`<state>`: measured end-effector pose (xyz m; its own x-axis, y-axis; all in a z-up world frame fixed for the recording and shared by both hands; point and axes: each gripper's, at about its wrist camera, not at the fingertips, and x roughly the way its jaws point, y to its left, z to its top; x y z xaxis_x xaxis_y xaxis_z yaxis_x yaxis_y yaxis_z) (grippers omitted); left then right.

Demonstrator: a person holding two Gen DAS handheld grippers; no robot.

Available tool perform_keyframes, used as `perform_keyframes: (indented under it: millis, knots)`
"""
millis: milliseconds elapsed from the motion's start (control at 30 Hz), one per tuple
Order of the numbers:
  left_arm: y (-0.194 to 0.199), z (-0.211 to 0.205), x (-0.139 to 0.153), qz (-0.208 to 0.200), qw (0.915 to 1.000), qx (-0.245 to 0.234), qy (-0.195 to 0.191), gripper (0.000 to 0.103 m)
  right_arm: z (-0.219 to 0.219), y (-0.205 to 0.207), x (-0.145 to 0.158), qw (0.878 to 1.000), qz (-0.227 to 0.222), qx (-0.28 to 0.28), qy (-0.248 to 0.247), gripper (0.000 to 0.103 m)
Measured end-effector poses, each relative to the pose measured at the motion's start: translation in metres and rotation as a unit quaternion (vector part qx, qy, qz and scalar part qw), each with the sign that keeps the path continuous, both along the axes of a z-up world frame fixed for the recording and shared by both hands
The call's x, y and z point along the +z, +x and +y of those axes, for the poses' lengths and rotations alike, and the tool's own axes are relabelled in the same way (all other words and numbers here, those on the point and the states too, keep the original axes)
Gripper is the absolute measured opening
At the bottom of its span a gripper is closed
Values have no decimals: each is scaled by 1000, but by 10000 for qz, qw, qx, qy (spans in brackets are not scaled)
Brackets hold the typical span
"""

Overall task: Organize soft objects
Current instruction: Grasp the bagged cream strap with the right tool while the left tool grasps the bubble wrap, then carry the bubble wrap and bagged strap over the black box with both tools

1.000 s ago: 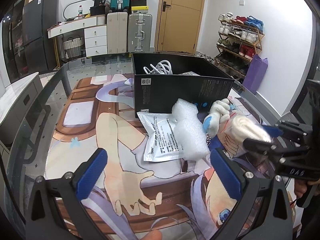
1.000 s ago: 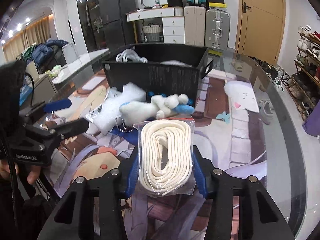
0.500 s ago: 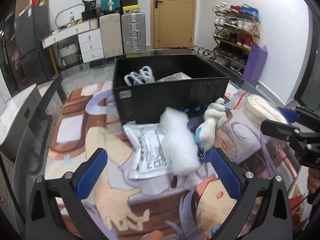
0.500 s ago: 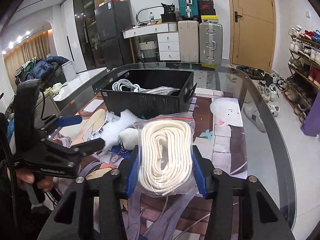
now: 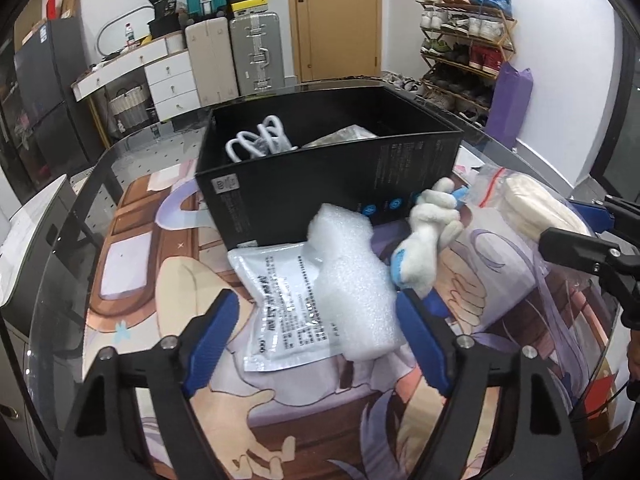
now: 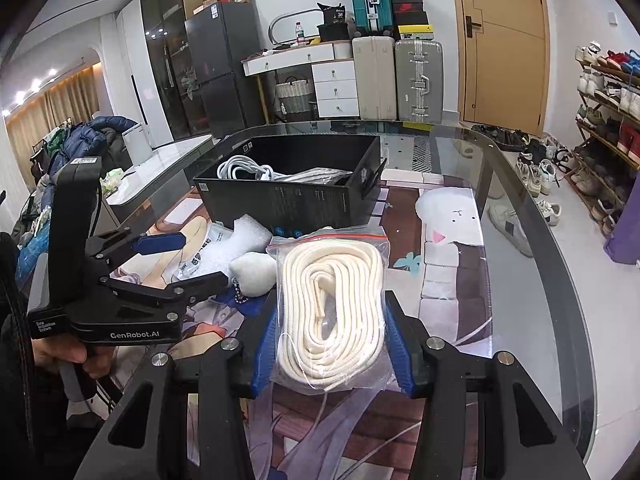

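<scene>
R gripper [image 6: 332, 344] is clamped on a clear zip bag of coiled white rope [image 6: 334, 300], held above the mat near & right of the black box [image 6: 288, 188]. L gripper [image 5: 316, 336] has fingers wide apart w/ nothing between, over the white foam piece [image 5: 352, 280] & the flat white pouch [image 5: 280, 304]. Both lie on the mat just near the box, plush toy [image 5: 428, 236] touching the foam's right side.

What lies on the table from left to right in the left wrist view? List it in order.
White printed pouch → foam wrap → plush toy → bagged rope held in the right gripper.
</scene>
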<state>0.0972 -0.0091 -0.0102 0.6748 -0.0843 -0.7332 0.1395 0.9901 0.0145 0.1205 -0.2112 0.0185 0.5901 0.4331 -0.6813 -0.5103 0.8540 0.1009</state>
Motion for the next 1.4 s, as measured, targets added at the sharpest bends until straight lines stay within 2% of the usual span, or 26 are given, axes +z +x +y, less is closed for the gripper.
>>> perform_keyframes:
  millis: [133, 267, 333, 400, 600, 1000, 1400]
  knots:
    - [2, -4, 1, 82, 9999, -122, -38, 66, 1, -1, 1, 10000, 2, 12, 0, 49]
    - [3, -8, 1, 150, 9997, -182, -73, 63, 1, 0, 1, 10000, 4, 5, -2, 49]
    - [5, -7, 0, 211, 9994, -200, -176, 48, 0, 0, 1, 10000, 4, 8, -3, 49]
    - [5, -6, -1, 273, 9989, -242, -289, 41, 0, 0, 1, 10000, -9, 12, -5, 49]
    - [-6, -3, 7, 113, 9988, -277, -393, 38, -1, 0, 3, 10000, -39, 9, 1, 49]
    - [-31, 33, 37, -199, 9963, -29, -834, 38, 8, -5, 6, 9999, -107, 95, -45, 49]
    - [-39, 49, 76, -532, 9925, -23, -1103, 38, 19, -17, 46, 9992, -389, 40, -1, 49]
